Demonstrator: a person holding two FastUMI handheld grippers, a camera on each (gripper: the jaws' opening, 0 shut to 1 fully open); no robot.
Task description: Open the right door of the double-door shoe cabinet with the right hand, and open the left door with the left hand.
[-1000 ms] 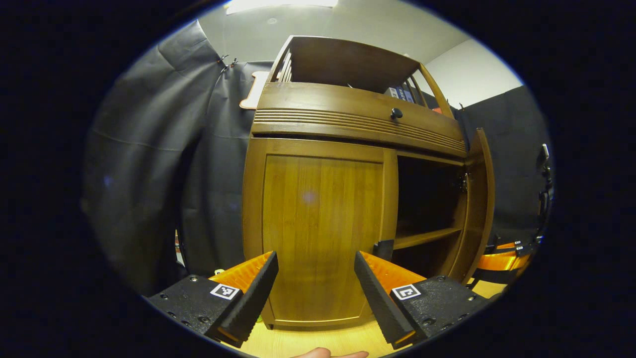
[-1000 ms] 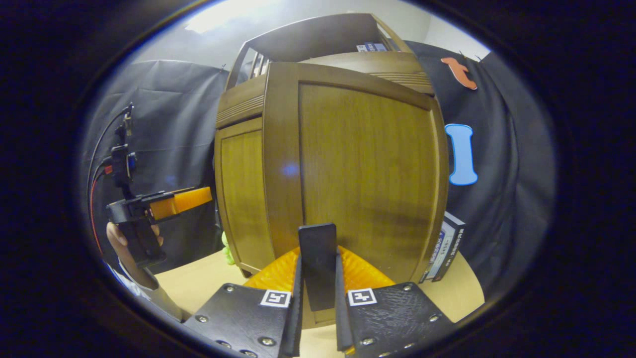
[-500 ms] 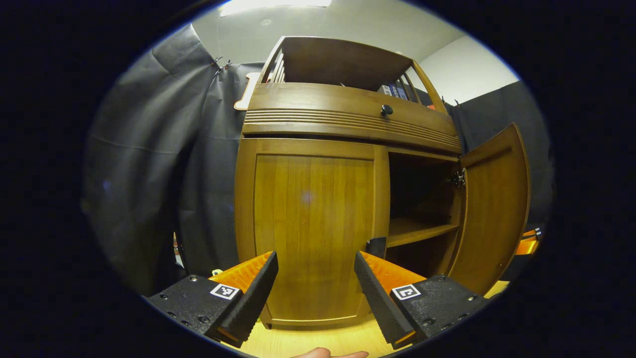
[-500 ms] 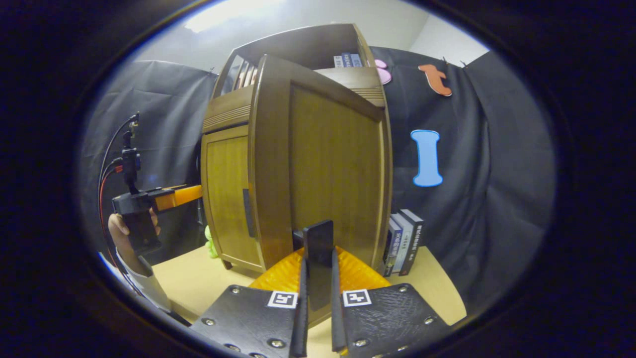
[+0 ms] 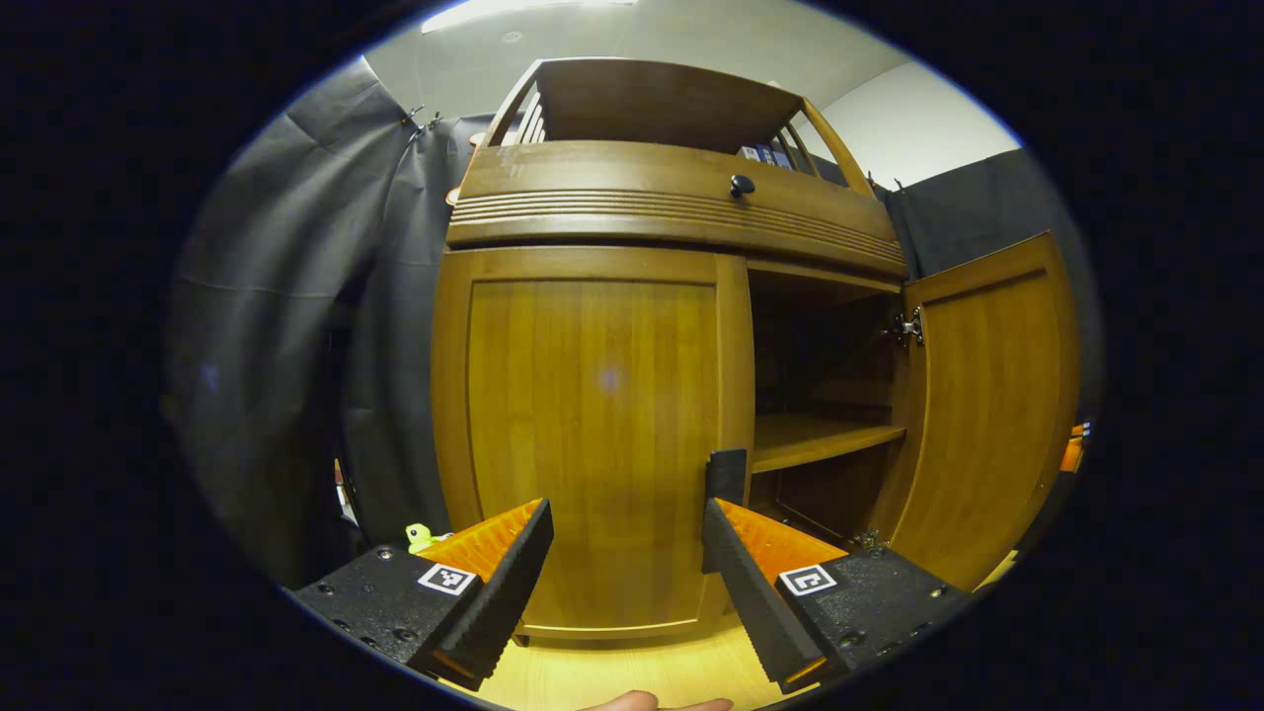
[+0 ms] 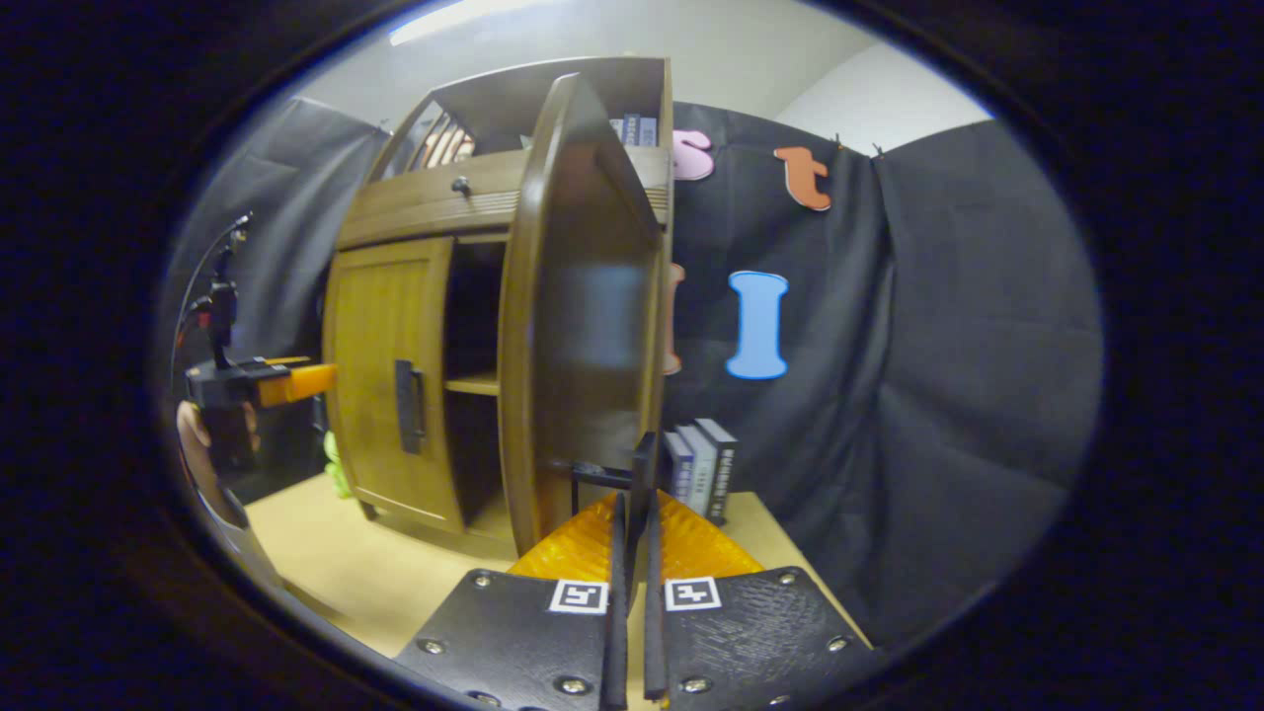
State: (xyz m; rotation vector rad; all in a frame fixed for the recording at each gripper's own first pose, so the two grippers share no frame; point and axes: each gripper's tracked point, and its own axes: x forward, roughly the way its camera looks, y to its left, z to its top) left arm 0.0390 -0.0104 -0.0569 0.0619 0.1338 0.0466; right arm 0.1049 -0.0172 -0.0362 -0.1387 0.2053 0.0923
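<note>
The wooden shoe cabinet stands close ahead in the left gripper view. Its left door is closed, with a dark handle on its right edge. My left gripper is open just in front of that door, the handle a little beyond its right finger. The right door hangs wide open, baring an inner shelf. In the right gripper view the right door is nearly edge-on, and my right gripper is shut on its dark handle. The left gripper shows far left, held by a hand.
A drawer with a round knob runs above the doors. Several books stand on the tabletop behind the open right door. A small green toy sits by the cabinet's left foot. Black cloth hangs all around.
The right door has swung from about half open to wide open, with the right gripper holding its handle throughout. The left gripper has drifted closer to the left door, still open.
</note>
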